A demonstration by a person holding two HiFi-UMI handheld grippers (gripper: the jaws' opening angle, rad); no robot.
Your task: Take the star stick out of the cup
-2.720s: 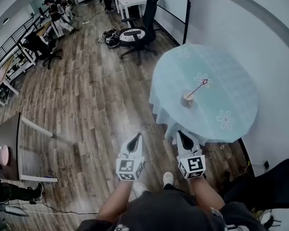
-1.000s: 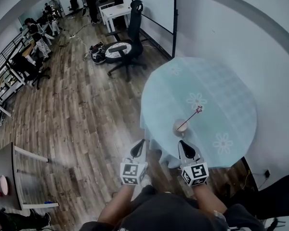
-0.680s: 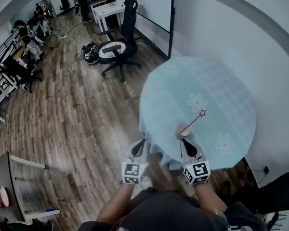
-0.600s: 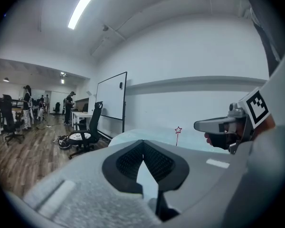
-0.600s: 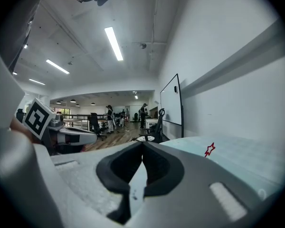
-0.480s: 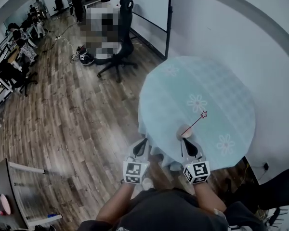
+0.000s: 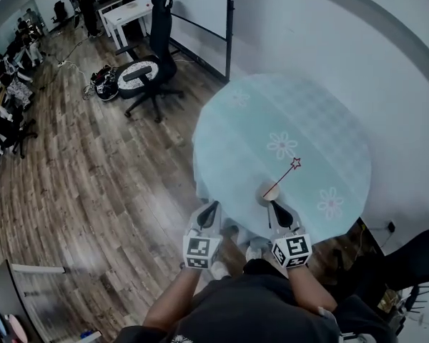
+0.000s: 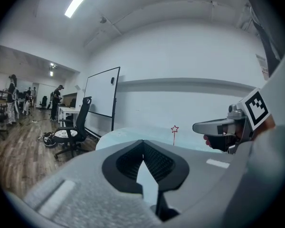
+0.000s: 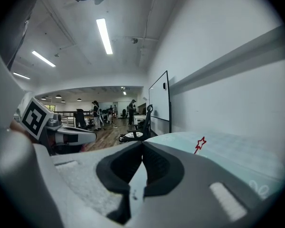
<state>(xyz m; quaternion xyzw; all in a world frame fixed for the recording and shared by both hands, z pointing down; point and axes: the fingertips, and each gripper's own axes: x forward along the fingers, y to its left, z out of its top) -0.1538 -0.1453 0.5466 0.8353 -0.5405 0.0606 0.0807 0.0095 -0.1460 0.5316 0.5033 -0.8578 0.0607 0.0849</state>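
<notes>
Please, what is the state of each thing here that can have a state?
Small pale cup: upright on the round table with light blue cloth.
Thin stick with red star: standing tilted in the cup, not taken out.
Left gripper: shut, empty.
Right gripper: shut, empty.

Words, numbers: none readable.
Left cube (image 7: 201,252): black-and-white square pattern, no letters.
Right cube (image 7: 292,250): same kind of pattern.

Round pale-blue table (image 7: 311,113), near edge
Small tan cup (image 7: 269,194) stands on it; thin red star stick (image 7: 286,174) inside leans far-right.
</notes>
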